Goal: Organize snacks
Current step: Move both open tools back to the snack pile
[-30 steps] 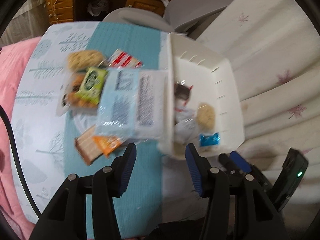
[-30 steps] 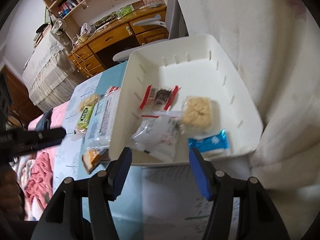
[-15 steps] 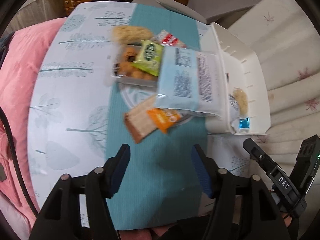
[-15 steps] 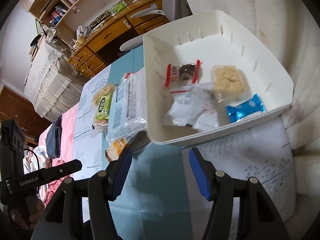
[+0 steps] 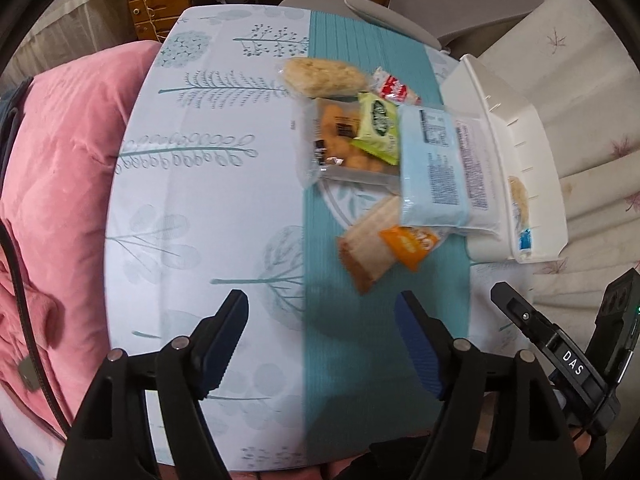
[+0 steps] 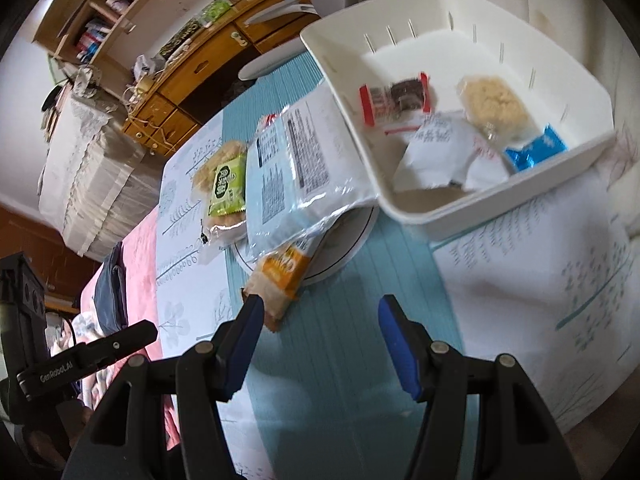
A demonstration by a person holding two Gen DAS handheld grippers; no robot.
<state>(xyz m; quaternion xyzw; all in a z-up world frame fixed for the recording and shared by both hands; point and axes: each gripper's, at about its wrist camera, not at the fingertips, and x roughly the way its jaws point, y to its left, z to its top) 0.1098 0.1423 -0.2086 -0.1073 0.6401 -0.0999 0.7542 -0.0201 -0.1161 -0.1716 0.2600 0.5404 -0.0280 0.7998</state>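
Both of my grippers have drawn back from the white bin (image 6: 532,176) since a second ago: then its near wall sat right ahead of my fingers, and now the whole pile of snacks lies spread out before me.

My left gripper (image 5: 320,344) hangs with its fingers wide apart and nothing between them, over the teal runner (image 5: 344,340). My right gripper (image 6: 318,340) is likewise spread and empty.

What matters next is the orange-labelled cracker pack (image 6: 280,276). In the right view it lies just ahead of my left-hand fingertip (image 6: 250,320), nearly touching it, with its long axis running away from me and up to the right, its far end tucked under the big pale-blue packet (image 6: 296,172). From my left gripper the same pack (image 5: 384,248) sits farther ahead and to the right of my fingers, well apart from them.

So I judge my right hand the nearer one. It needs a small shift to the left to straddle the pack across its narrow width. The bin waits ahead and to the right, already holding several snacks.
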